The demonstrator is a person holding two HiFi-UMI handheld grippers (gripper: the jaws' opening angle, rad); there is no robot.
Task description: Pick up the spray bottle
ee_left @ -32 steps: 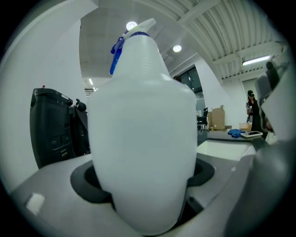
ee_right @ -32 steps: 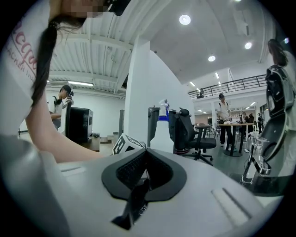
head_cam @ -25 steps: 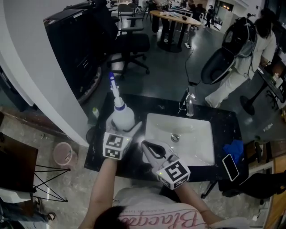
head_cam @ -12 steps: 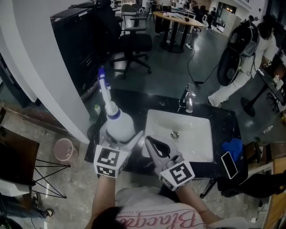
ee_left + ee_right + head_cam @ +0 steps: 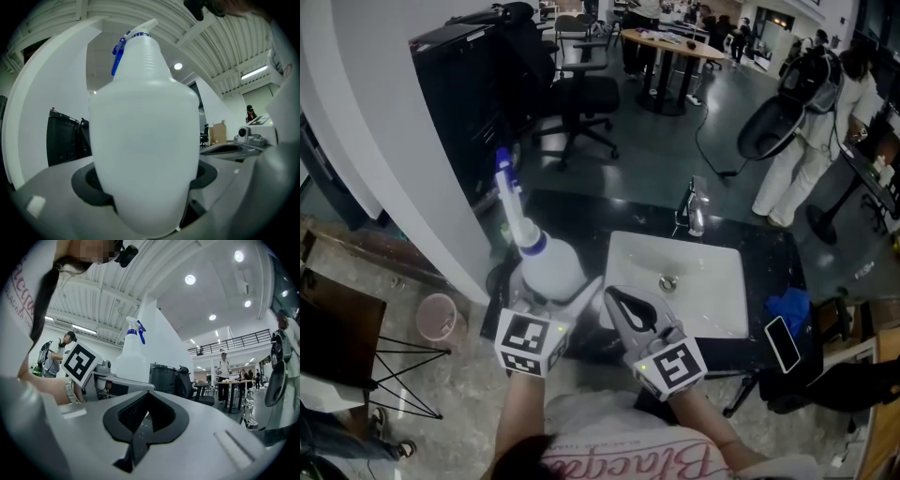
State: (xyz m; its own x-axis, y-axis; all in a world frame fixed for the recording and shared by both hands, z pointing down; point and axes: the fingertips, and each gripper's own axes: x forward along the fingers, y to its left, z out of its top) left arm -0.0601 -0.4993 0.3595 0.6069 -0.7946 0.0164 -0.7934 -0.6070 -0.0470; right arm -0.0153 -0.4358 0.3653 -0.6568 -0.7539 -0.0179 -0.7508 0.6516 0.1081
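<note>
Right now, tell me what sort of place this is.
Likely a wash corner of an open office: a white rectangular sink in a black counter with a chrome tap, a black swivel office chair beyond, and a round wooden table.

open-plan office hall with a wash counter

from my feed this reads as a big shared office or lab hall, not a home. near me runs a black counter (image 5: 619, 214) with a white sink (image 5: 712, 300) and a chrome tap (image 5: 697, 214) set in it, and a phone (image 5: 783, 346) lies at its right end. beyond, on a dark glossy floor (image 5: 656, 150), i see a black swivel chair (image 5: 581, 94) on castors and, far off, a wooden table (image 5: 675, 39) with people round it. a tall white column (image 5: 384, 131) stands left. the right gripper view shows a high ceiling with recessed lights (image 5: 190, 279) and a railed mezzanine (image 5: 229, 344).
</note>
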